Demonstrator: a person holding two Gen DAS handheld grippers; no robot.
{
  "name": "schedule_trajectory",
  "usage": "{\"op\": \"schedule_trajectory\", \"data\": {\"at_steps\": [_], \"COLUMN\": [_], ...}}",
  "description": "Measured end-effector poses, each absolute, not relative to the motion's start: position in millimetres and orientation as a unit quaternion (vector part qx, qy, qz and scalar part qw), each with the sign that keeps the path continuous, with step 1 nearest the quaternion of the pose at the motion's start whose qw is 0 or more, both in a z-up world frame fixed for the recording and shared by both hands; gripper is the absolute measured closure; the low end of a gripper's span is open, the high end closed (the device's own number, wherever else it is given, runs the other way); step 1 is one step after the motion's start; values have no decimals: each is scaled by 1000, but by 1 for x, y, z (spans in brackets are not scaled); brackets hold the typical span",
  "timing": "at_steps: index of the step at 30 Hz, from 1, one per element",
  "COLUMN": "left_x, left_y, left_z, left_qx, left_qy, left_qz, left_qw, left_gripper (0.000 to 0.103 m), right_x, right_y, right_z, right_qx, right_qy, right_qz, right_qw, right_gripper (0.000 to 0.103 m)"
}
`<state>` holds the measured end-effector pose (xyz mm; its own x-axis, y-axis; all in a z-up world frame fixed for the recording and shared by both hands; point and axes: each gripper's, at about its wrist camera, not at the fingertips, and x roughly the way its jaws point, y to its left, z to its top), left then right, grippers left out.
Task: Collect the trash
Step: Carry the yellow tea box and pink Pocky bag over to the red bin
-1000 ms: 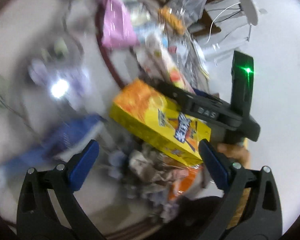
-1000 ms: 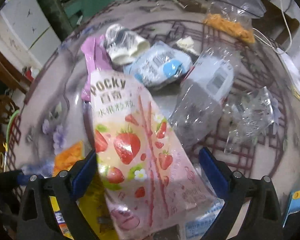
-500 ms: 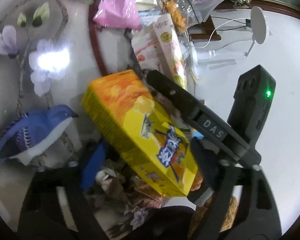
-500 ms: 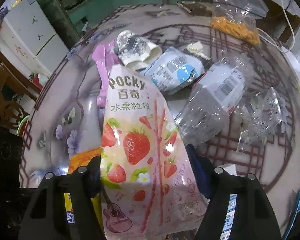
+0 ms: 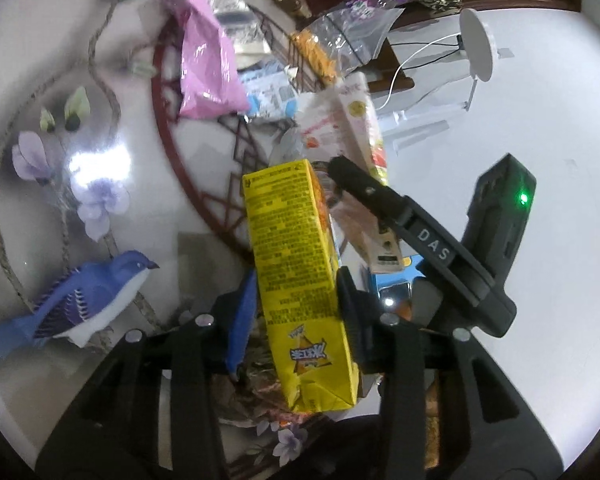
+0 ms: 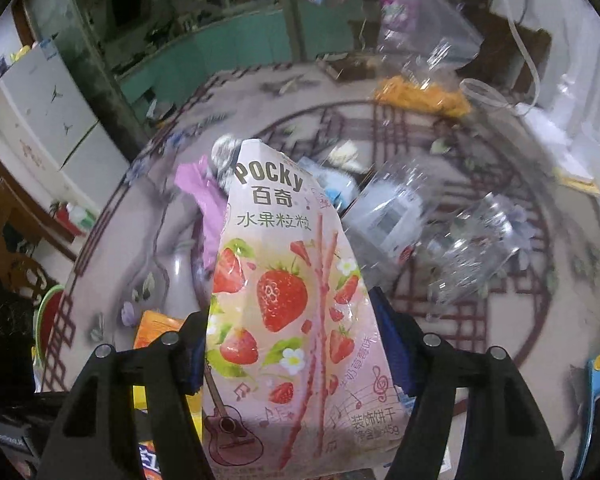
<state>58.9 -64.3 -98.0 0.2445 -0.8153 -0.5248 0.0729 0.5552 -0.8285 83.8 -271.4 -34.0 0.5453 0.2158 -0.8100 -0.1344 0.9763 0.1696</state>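
Yellow snack box (image 5: 296,280) now sits clamped between your left gripper (image 5: 296,312) pads; a second ago those jaws stood wide with the box lying on the pile, and they have just been closing onto it. It now stands tilted, clear of the crumpled wrappers (image 5: 256,388) under it.

Pocky strawberry bag (image 6: 288,304) is likewise pinched in your right gripper (image 6: 292,344), whose jaws have just been closing on it; earlier they flanked it loosely, and its top now stands up off the table (image 6: 500,340).

So both picks look done; each hand carries one item. Still left on the table: pink bag (image 5: 208,60), clear plastic bags (image 6: 468,256), the bag of orange snacks (image 6: 424,96). No bin in view, so I can't tell where you drop them.
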Motion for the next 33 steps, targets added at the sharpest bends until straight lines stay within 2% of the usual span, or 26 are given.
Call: {"op": "schedule_trajectory", "data": {"at_steps": [6, 15, 21, 26, 27, 28, 33], "left_x": [51, 30, 17, 12, 12, 13, 17], "left_y": [-46, -27, -21, -8, -6, -3, 11], "left_z": [-73, -17, 2, 2, 1, -1, -12], "left_qx": [-308, -174, -117, -117, -117, -114, -117], "left_qy": [484, 384, 340, 339, 340, 345, 366], "left_qz": [-292, -228, -204, -198, -196, -193, -176], "left_qw": [765, 878, 911, 912, 912, 912, 907], "left_gripper": [65, 65, 66, 67, 82, 90, 100], "right_x": [69, 44, 23, 12, 10, 10, 6], "right_y": [-273, -250, -225, -209, -206, -204, -199], "right_z": [-8, 14, 18, 16, 14, 13, 7], "right_qx": [15, -20, -40, -50, -52, -53, -49], "right_qy": [409, 363, 341, 334, 335, 336, 341], "right_qz": [59, 65, 70, 73, 72, 73, 75], "right_qw": [910, 929, 936, 938, 938, 938, 936], "right_gripper": [38, 37, 37, 37, 37, 37, 37]}}
